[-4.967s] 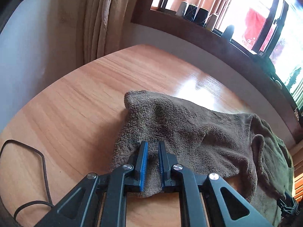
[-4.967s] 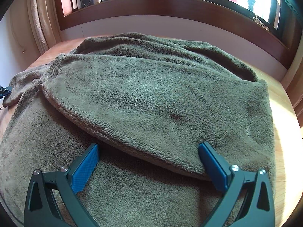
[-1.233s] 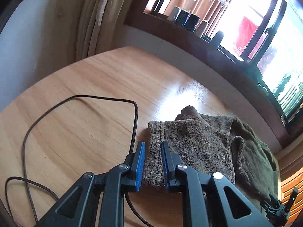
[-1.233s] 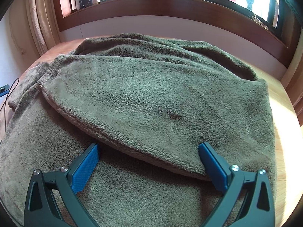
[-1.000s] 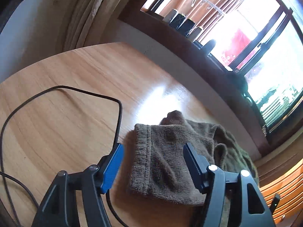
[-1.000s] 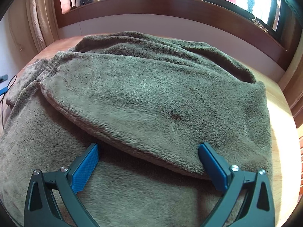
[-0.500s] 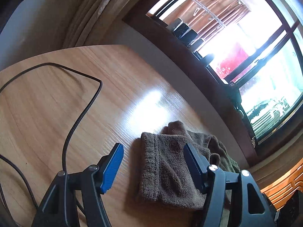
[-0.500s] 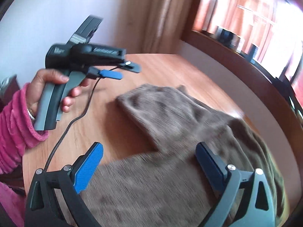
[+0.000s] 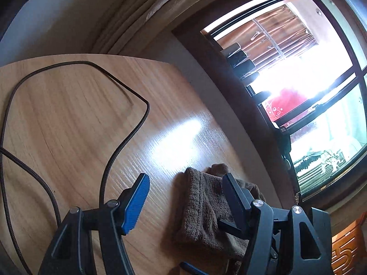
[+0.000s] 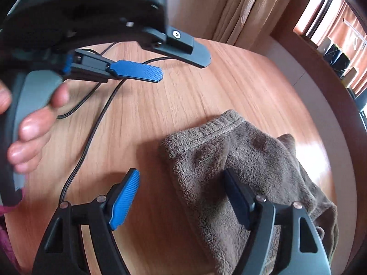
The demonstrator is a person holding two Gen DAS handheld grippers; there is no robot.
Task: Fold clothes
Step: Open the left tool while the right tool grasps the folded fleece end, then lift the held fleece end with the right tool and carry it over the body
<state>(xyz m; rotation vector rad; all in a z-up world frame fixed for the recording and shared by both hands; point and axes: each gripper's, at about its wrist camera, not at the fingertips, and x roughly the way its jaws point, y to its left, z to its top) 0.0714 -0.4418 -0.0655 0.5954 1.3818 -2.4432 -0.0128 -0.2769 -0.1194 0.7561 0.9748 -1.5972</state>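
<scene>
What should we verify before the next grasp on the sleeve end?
1. Left gripper open and free of fabric: ok, lifted above the table.
2. Right gripper open: ok, fingers spread wide.
3. Brown fleece garment's ribbed cuff lies flat on the light wooden table: ok, with some bunching behind it.
4. Right gripper straddling the cuff edge: not ok, one finger is over the fabric, the other over bare wood.
5. Black cable clear of the garment: ok, it lies apart on the table, but near the right gripper.
6. Rest of the garment tidy: cannot tell, mostly out of view.
</scene>
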